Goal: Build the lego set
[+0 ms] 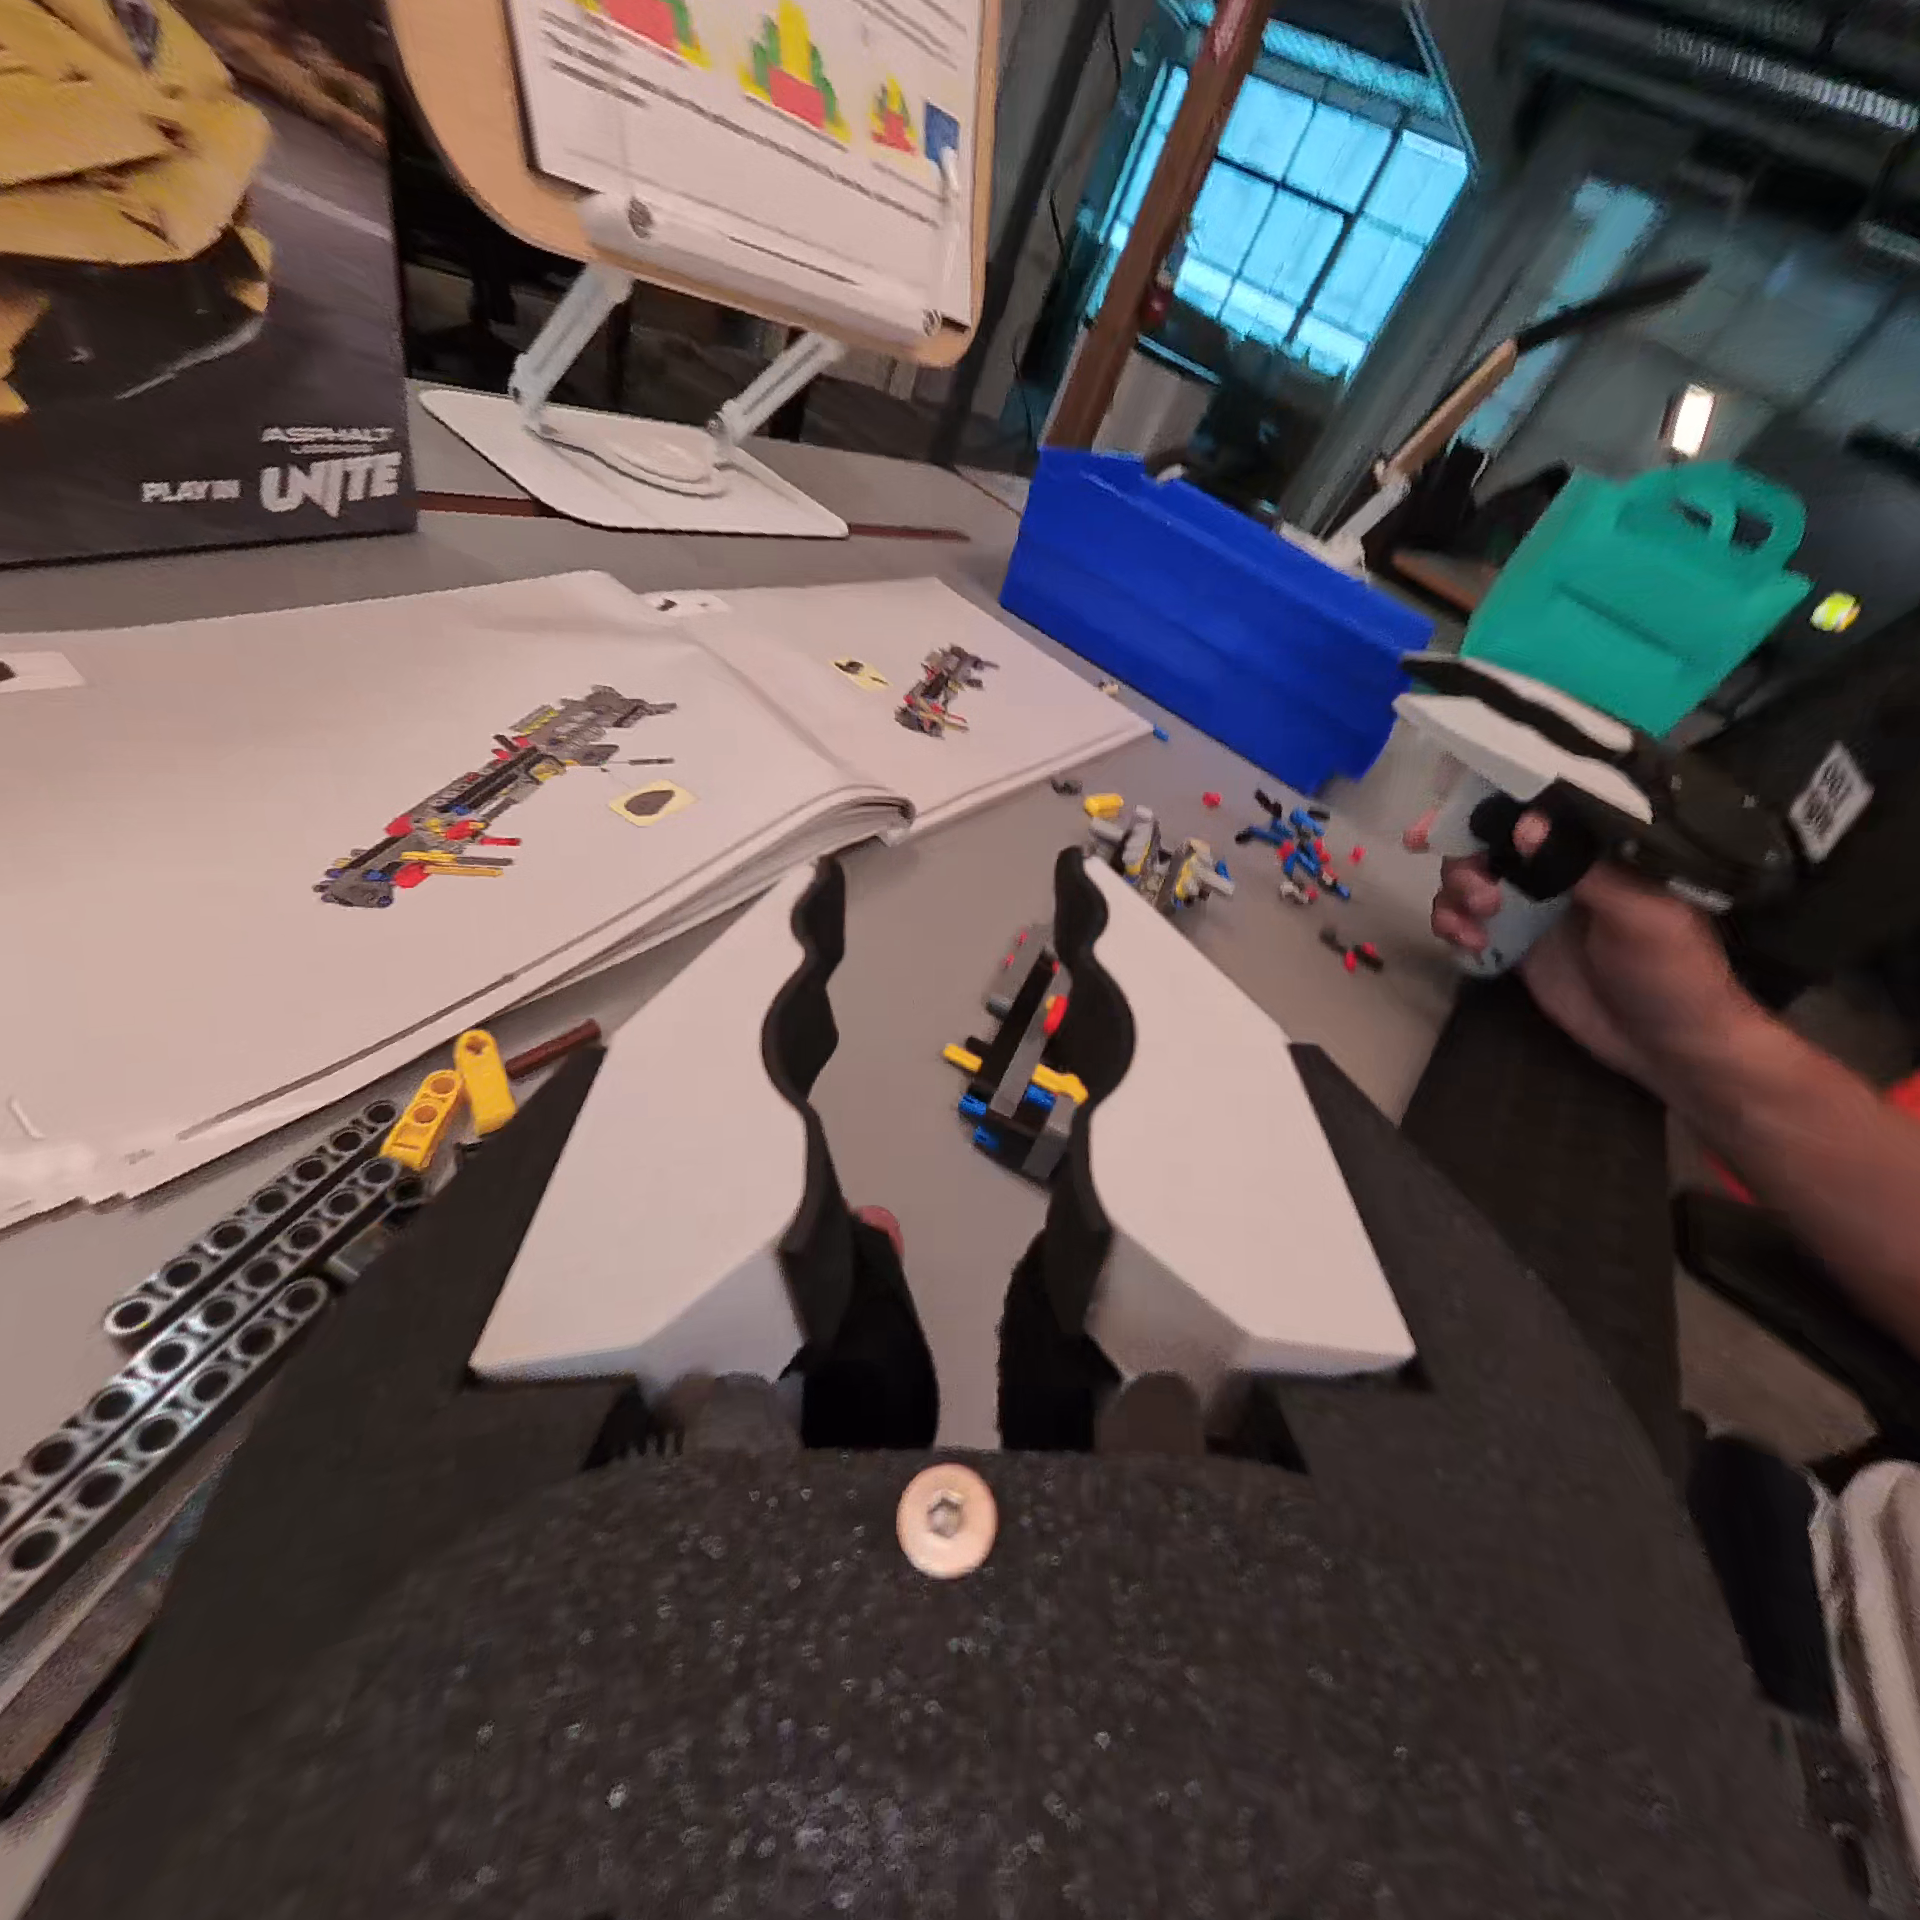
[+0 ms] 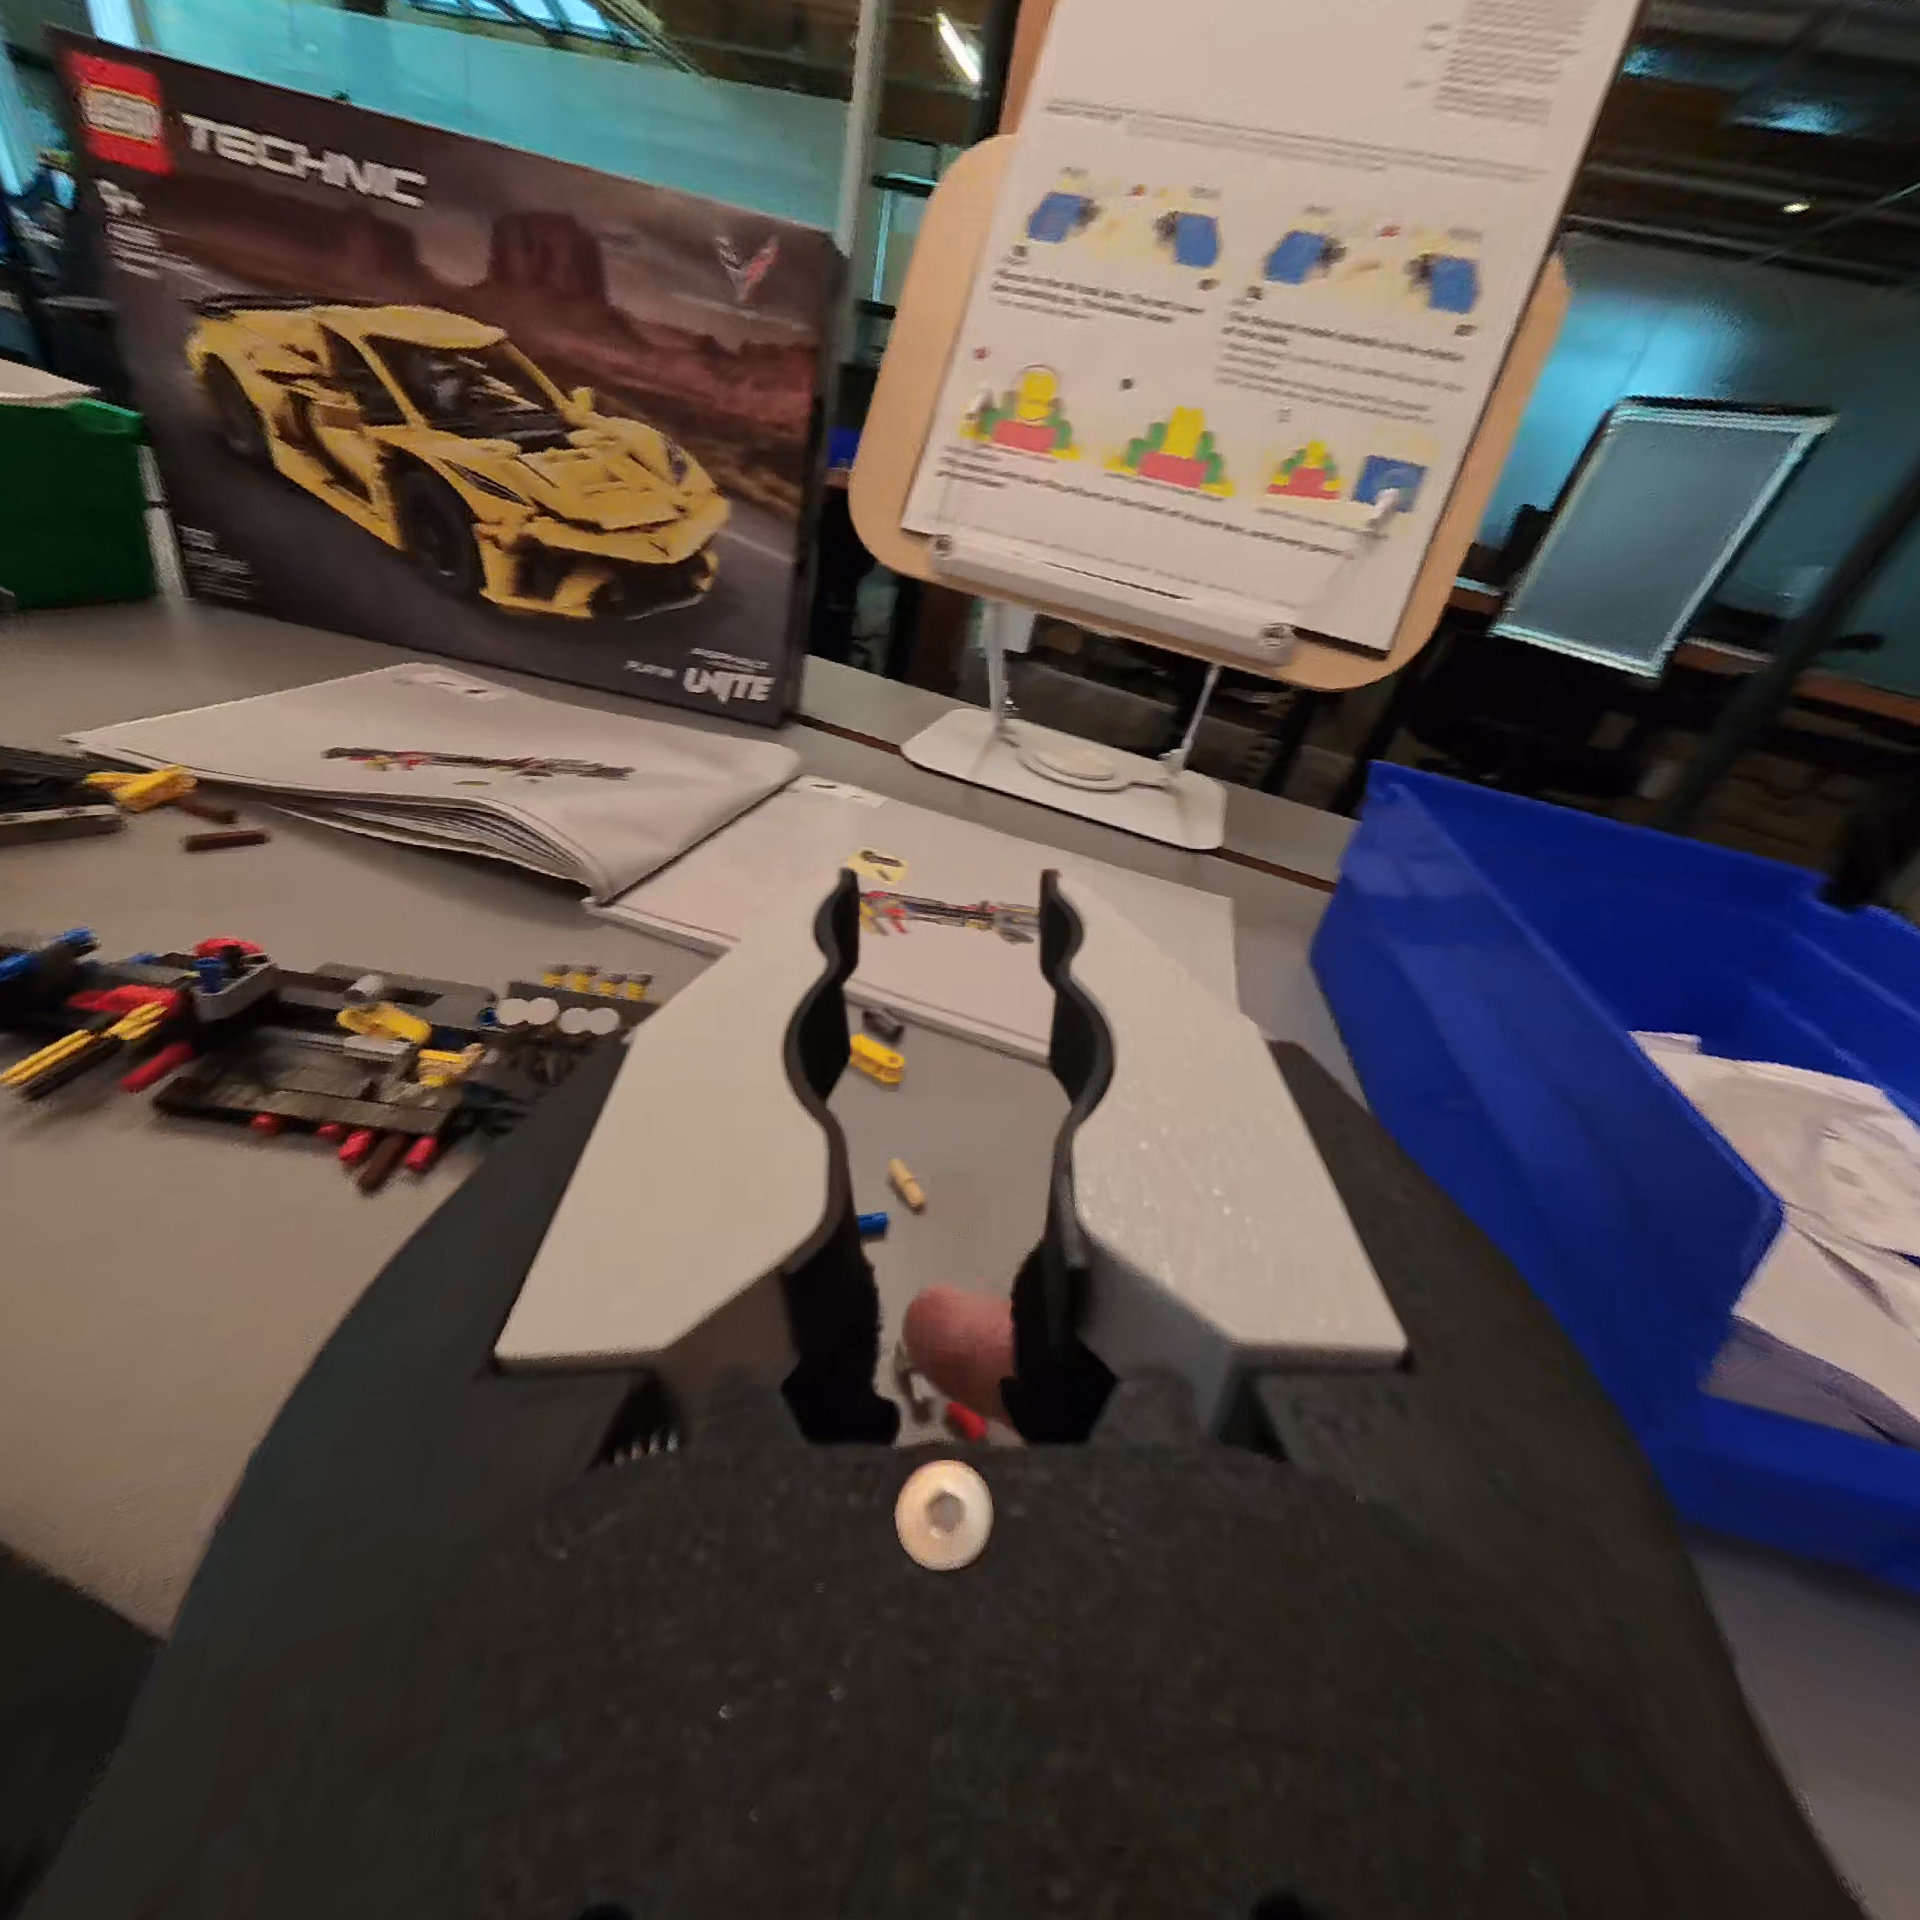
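Observation:
My left gripper [image 1: 948, 883] is open and empty, held above the grey table [image 1: 914, 1039]. A small black, grey and yellow lego sub-assembly [image 1: 1013, 1070] lies just beyond its right finger. Long black holed beams [image 1: 197, 1320] with yellow connectors [image 1: 447, 1101] lie at its lower left. My right gripper [image 2: 948, 899] is open and empty over the table; a yellow connector [image 2: 875, 1060], a tan pin [image 2: 906, 1184] and a blue pin [image 2: 871, 1224] lie between its fingers. The larger chassis build [image 2: 260, 1049] lies to its left. The right gripper also shows in the left wrist view [image 1: 1538, 727], held by a hand.
The open instruction booklet [image 1: 416, 790] lies on the table, also in the right wrist view [image 2: 499, 790]. A set box [image 2: 457, 395] and a stand with a printed sheet [image 2: 1195, 364] stand behind. A blue bin [image 2: 1579, 1122] sits right. Loose small pieces [image 1: 1288, 852] are scattered. The left gripper's tips are roughly 30 cm from the right gripper's.

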`<state>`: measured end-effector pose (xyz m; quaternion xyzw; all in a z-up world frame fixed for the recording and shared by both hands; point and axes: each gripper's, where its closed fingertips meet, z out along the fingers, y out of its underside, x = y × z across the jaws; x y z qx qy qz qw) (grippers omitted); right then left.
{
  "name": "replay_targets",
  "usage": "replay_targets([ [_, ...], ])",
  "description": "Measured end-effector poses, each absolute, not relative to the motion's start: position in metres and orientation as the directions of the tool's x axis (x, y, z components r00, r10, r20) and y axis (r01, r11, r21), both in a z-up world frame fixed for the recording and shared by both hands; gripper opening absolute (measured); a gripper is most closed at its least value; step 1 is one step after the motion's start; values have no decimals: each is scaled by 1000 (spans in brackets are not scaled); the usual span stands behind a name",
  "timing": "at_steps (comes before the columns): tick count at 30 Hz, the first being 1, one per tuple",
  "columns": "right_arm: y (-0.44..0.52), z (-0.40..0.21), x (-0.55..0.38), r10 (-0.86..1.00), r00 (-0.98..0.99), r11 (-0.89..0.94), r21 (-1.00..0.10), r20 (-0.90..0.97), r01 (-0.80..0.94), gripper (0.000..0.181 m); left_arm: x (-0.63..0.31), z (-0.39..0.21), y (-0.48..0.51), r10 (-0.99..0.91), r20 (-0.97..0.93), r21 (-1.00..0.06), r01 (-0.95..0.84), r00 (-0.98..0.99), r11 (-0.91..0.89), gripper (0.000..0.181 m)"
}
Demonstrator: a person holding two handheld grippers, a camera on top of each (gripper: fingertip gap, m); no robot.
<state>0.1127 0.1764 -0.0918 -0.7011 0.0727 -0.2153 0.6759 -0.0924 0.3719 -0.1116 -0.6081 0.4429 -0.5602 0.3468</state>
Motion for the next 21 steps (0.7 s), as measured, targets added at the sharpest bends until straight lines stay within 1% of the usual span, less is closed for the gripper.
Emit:
replay_targets([
  [2, 175, -96, 115, -397, 893, -111, -977, 211, 182, 26, -93, -107, 373, -918, 395, -913, -120, -28, -389, 38],
  [5, 177, -102, 121, -405, 894, -138, -980, 189, 145, 26, -86, -114, 367, -942, 336, -926, -192, -19, -326, 37],
  [6, 177, -102, 123, -408, 897, -134, -983, 170, 125, 26, -79, -116, 362, -960, 280, -935, -236, -26, -267, 33],
  [8, 175, -103, 127, -411, 903, -122, -989, 123, 80, 26, -55, -121, 350, -991, 118, -932, -350, -60, -90, 31],
  [10, 172, -101, 130, -412, 909, -95, -995, 72, 36, 24, -20, -128, 338, -989, -69, -870, -477, -130, 123, 30],
  [12, 171, -102, 132, -400, 916, -74, -997, 23, -7, 24, 27, -128, 327, -952, -220, -794, -529, -211, 301, 33],
  [13, 169, -101, 133, -398, 917, -59, -998, -4, -30, 25, 52, -129, 316, -929, -255, -758, -541, -268, 364, 36],
  [15, 163, -97, 139, -420, 906, -13, -998, -47, -58, 26, 103, -133, 294, -898, -263, -703, -568, -354, 429, 43],
  [18, 155, -92, 144, -427, 898, 52, -994, -107, -94, 26, 170, -144, 256, -862, -221, -667, -574, -456, 474, 50],
  [21, 153, -90, 145, -391, 906, 91, -986, -163, -138, 26, 221, -161, 235, -852, -214, -639, -592, -478, 492, 51],
])
